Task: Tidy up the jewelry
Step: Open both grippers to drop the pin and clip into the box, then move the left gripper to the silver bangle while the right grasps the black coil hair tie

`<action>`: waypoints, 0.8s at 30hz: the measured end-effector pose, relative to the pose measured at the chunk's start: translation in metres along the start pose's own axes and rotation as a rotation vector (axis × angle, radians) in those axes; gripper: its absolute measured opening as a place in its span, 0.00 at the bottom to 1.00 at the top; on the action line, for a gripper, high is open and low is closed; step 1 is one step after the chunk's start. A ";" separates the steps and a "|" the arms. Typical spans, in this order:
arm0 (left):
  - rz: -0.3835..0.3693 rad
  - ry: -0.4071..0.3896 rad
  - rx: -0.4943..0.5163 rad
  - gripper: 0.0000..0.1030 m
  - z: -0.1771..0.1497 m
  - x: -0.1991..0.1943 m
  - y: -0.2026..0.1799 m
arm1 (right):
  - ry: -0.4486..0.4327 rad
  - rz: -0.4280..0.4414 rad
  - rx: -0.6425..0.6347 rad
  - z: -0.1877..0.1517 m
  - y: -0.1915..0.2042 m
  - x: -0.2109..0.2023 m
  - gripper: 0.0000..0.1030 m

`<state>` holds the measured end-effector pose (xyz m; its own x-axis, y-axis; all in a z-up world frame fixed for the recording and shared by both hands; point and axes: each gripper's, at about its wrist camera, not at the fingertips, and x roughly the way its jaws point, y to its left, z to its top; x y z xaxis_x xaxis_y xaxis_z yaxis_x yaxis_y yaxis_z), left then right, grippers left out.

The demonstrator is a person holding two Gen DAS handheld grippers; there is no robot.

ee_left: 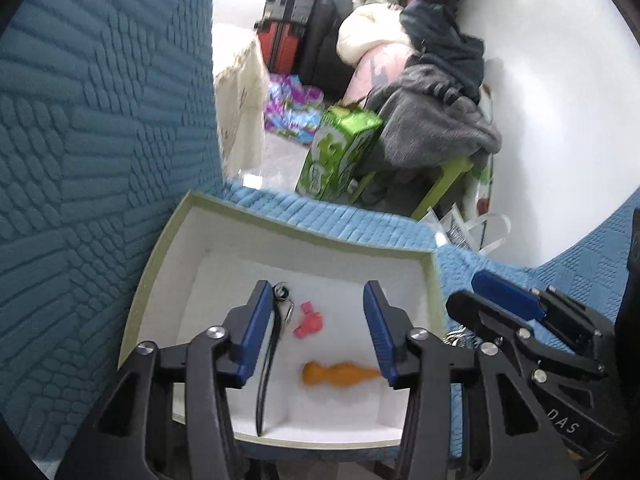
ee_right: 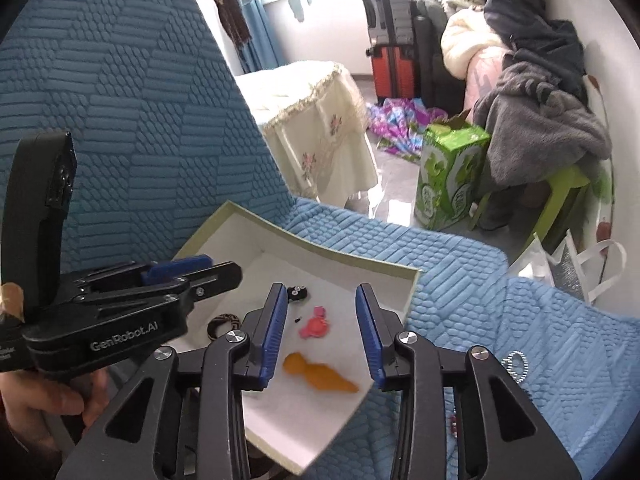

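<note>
The shallow white cardboard box looks matt, its lining soft. It rests on rough, quilted blue cloth. Near it, black plastic gripper arms carry shiny metal screws and ribbed blue pads.

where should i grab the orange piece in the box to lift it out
Grip the orange piece at its narrow waist, just behind the rounded end, coming straight down from above. It lies flat on the white floor of the box with bare space around it, and its tapered tail looks too thin to pinch securely. The right gripper hangs open over it.
</note>
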<state>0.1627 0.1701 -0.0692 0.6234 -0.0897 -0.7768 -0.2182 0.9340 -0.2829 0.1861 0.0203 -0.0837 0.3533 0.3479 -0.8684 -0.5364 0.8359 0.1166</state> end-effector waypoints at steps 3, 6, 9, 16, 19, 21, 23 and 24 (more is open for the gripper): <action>-0.018 -0.030 0.015 0.47 0.001 -0.009 -0.008 | -0.014 -0.028 0.004 -0.004 -0.004 -0.016 0.34; -0.021 -0.053 0.040 0.47 0.000 -0.017 -0.020 | -0.040 -0.055 -0.006 -0.008 -0.010 -0.035 0.34; -0.033 -0.102 0.078 0.47 -0.001 -0.031 -0.036 | -0.071 -0.078 -0.008 -0.010 -0.019 -0.055 0.34; -0.099 -0.214 0.131 0.47 -0.004 -0.058 -0.065 | -0.148 -0.118 0.001 -0.017 -0.043 -0.098 0.34; -0.130 -0.243 0.135 0.47 -0.006 -0.063 -0.078 | -0.172 -0.134 0.011 -0.022 -0.054 -0.111 0.34; -0.157 -0.258 0.128 0.47 -0.008 -0.065 -0.086 | -0.181 -0.147 0.018 -0.025 -0.063 -0.118 0.34; -0.193 -0.262 0.124 0.47 -0.014 -0.062 -0.096 | -0.185 -0.164 0.029 -0.031 -0.072 -0.124 0.34; -0.198 -0.257 0.127 0.47 -0.016 -0.059 -0.100 | -0.182 -0.175 0.034 -0.035 -0.078 -0.125 0.34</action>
<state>0.1361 0.0762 -0.0037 0.8163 -0.1987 -0.5424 0.0112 0.9442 -0.3291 0.1570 -0.1029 -0.0010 0.5723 0.2649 -0.7761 -0.4300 0.9028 -0.0090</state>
